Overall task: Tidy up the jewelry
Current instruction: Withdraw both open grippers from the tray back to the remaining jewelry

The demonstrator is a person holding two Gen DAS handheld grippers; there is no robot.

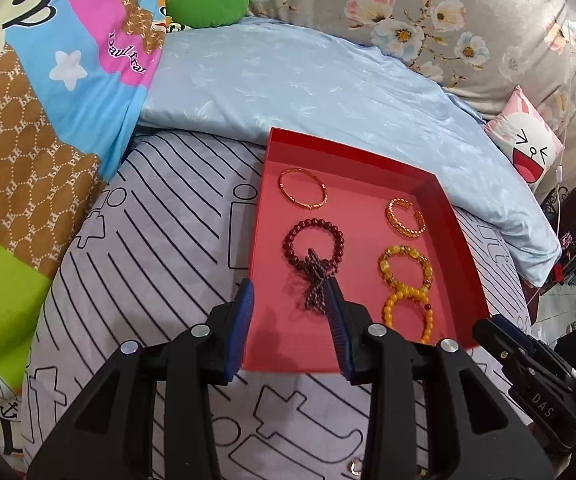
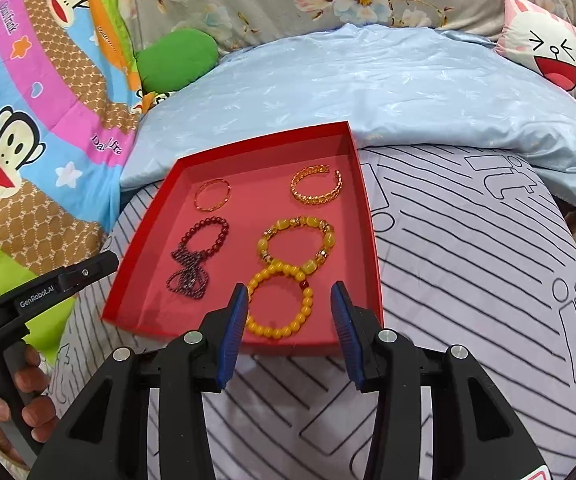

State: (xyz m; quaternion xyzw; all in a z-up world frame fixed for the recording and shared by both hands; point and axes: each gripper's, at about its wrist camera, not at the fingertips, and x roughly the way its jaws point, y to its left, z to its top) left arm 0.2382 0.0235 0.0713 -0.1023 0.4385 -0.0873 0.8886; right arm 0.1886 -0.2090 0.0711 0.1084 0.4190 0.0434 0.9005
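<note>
A red tray (image 2: 367,216) is lying on the striped bed (image 2: 467,280), holding five bracelets. The left gripper (image 1: 289,292) and right gripper (image 2: 288,296) are hovering at its near edge, jaws released, grasping nothing.

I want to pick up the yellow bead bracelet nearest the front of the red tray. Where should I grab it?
Grip the near arc of the yellow bead bracelet, coming from above with the right hand-held gripper, one finger inside the loop. It lies flat, and its far side touches the chunky yellow bracelet, so the near side is probably freer.
</note>
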